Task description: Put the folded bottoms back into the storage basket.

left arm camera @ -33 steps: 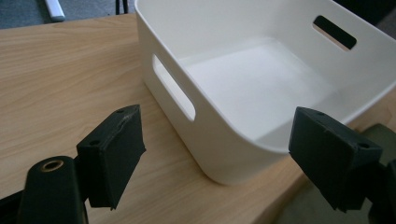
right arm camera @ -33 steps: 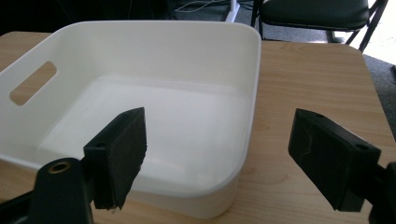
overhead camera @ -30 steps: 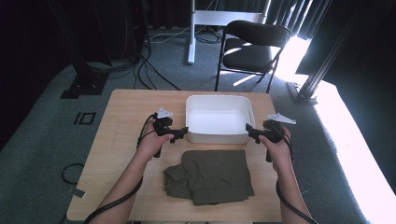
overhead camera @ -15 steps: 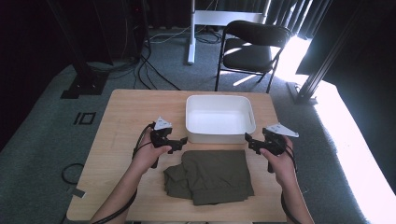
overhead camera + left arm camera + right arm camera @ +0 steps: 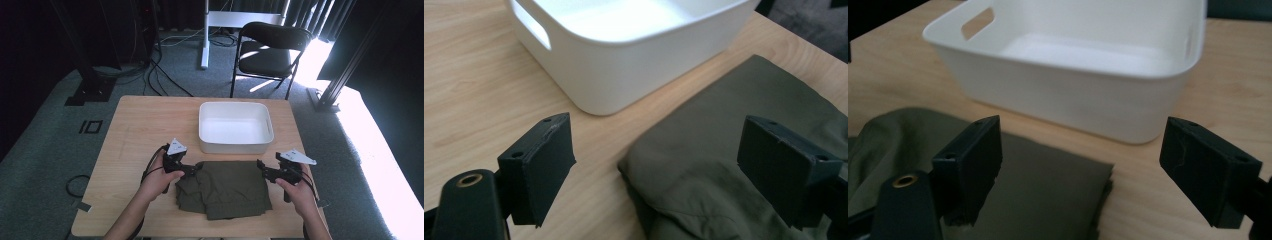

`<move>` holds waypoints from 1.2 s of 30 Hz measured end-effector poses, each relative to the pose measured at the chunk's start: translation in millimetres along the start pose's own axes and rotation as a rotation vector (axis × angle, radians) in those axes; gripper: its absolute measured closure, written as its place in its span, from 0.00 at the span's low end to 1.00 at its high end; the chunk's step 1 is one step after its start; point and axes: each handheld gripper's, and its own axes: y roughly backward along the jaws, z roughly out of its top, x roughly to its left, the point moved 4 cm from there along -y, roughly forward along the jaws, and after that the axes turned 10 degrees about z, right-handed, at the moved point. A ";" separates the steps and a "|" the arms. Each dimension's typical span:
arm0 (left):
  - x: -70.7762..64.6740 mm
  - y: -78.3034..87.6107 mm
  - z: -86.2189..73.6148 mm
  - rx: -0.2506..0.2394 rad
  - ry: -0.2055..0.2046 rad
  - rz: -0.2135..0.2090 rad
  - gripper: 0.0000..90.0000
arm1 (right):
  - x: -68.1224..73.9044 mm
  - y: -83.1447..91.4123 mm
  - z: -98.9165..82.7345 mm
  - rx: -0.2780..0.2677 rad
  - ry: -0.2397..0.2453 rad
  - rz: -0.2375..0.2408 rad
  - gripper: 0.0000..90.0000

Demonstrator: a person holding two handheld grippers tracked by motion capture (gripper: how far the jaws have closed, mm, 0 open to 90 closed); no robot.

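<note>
beside smooth white tub (image 5: 235, 128), crumpled olive cloth (image 5: 225, 187).

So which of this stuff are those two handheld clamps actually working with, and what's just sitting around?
In use:
- folded olive garment, between the two grippers
- white tub, empty, just behind it
- left gripper and right gripper, both open at the garment's edges

Just lying about:
- black folding chair
- floor cables

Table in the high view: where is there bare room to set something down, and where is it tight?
Bare wood lies left of the white bin, out to the table edge, and in a strip behind it. It is tight in front, where the folded olive cloth sits close to the bin between the left gripper and the right gripper.
</note>
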 end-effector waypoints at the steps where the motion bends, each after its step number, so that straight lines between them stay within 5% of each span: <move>1: -1.6 0.1 -2.3 0.004 -0.001 -0.004 0.18 | 1.0 -2.0 -4.2 0.016 0.006 0.006 0.19; 15: -25.5 -7.6 -31.6 0.074 0.018 -0.035 0.18 | 5.0 -26.5 -54.0 0.120 -0.026 0.017 0.19; 21: -31.9 -16.2 -48.9 0.177 0.039 -0.017 0.18 | 6.7 -35.1 -66.4 0.146 -0.046 0.028 0.19; 26: -36.3 -25.9 -63.2 0.225 0.008 -0.012 0.18 | 7.2 -42.1 -72.9 0.182 -0.054 0.036 0.16; 32: -41.8 -32.8 -66.4 0.184 0.012 0.021 0.18 | 8.7 -43.7 -73.0 0.195 -0.039 0.026 0.15; 36: -46.1 -35.7 -69.6 0.141 -0.024 0.050 0.16 | 11.4 -46.5 -72.8 0.213 -0.010 0.009 0.14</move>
